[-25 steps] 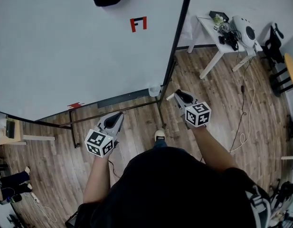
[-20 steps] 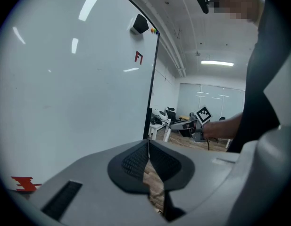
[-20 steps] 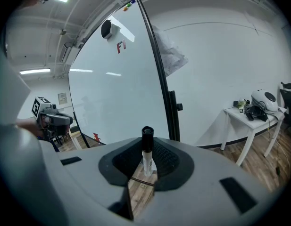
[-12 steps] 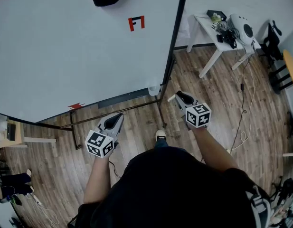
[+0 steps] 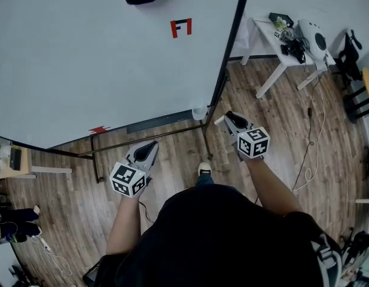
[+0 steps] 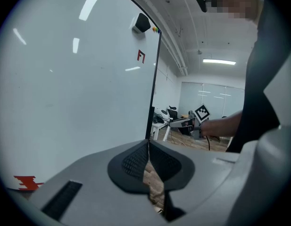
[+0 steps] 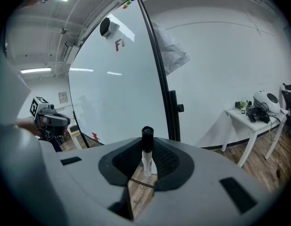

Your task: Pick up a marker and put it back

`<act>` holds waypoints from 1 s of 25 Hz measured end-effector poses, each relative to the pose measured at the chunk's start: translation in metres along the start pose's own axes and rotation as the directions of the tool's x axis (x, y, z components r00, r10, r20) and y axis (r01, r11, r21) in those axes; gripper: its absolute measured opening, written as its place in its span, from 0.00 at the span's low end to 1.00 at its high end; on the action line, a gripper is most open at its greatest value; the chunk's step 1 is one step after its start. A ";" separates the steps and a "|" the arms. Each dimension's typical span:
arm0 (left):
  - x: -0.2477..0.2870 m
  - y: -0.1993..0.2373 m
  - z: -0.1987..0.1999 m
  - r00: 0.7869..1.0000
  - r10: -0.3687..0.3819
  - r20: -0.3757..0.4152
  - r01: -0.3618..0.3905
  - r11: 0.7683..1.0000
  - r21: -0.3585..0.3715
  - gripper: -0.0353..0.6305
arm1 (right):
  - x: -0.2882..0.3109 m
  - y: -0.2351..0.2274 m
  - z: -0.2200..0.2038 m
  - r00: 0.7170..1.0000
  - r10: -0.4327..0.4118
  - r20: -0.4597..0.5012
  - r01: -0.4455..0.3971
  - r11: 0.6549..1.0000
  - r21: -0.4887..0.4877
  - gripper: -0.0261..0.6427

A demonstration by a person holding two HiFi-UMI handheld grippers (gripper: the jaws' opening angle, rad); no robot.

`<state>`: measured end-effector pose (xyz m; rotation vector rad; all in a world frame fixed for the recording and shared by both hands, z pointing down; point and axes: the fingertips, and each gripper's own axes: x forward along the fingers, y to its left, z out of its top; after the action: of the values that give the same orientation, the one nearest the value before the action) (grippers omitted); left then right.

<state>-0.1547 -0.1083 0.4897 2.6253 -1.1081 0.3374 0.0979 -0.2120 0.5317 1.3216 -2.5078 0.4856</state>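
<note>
A white marker with a black cap (image 7: 146, 147) stands upright between the jaws of my right gripper (image 7: 145, 149), which is shut on it. In the head view the right gripper (image 5: 230, 119) points at the whiteboard's right post, and the marker's white end (image 5: 219, 121) sticks out to its left. My left gripper (image 5: 149, 149) hangs lower left, pointing at the whiteboard's (image 5: 100, 58) bottom rail. In its own view the left gripper (image 6: 148, 147) is shut, the pads meeting at the tip with nothing between them.
A small translucent cup (image 5: 200, 113) hangs at the whiteboard's lower right corner. The black post (image 7: 159, 79) frames the board's right edge. A white table (image 5: 274, 37) with a white helmet-like device (image 5: 316, 37) stands to the right. Cables (image 5: 310, 154) trail over the wooden floor.
The head view has shifted slightly. Both grippers keep their places, and the marker stays in the right one.
</note>
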 end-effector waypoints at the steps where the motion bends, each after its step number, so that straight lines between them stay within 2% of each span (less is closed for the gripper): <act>1: 0.001 0.002 0.000 1.000 0.005 -0.002 -0.005 1.000 -0.001 0.07 | 0.004 -0.001 0.003 1.000 0.005 0.001 -0.005 1.000 -0.002 0.13; 14: 0.034 0.023 -0.001 0.999 0.033 -0.028 -0.034 0.999 -0.031 0.07 | 0.068 -0.013 0.021 0.997 0.080 -0.017 -0.081 0.996 -0.033 0.13; 25: 0.063 0.039 -0.006 0.997 0.059 -0.054 -0.062 0.996 -0.070 0.07 | 0.122 -0.023 -0.005 0.986 0.141 -0.084 -0.143 0.989 -0.022 0.13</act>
<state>-0.1415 -0.1741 0.5215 2.5107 -1.1626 0.3694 0.0504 -0.3132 0.5864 1.0945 -2.5413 0.5218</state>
